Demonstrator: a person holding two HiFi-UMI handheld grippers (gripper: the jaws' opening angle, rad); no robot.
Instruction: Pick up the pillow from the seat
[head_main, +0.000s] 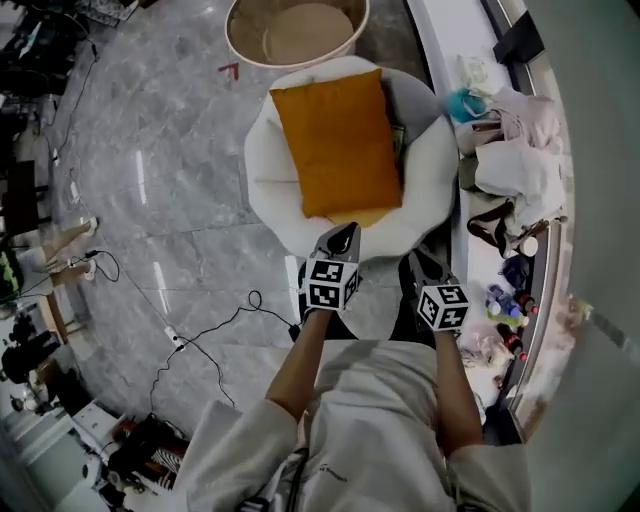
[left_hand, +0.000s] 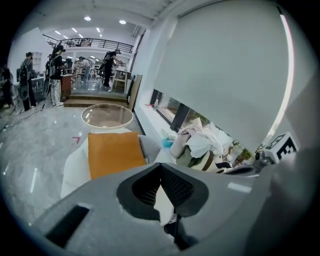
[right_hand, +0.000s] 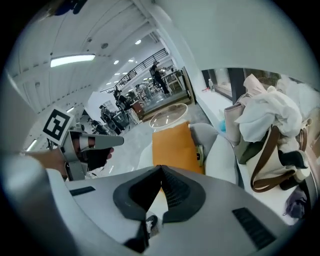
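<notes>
Left gripper – two grey jaws with ribbed dark pads, tips together, nothing between them. Right gripper – same build, jaws also closed and empty. Two grippers in all, each with one marker cube, black-and-white squares: left cube, right cube.

From the head view, the left gripper points over the near rim of the seat; the right gripper sits just short of it, lower right.

One pillow – orange, rectangular, plain matte fabric, soft rounded corners, slightly plump. It lies flat in the middle of the seat, long side running away from the person, untouched by either gripper. A paler yellow strip shows under its near edge.

One seat – white, round, puffy, rim bulging in lobes.

Beyond it, one round table, beige rim. Floor grey marble, glossy; one black cable trails across it. At right, a heap of clothes and bags on a white ledge.
</notes>
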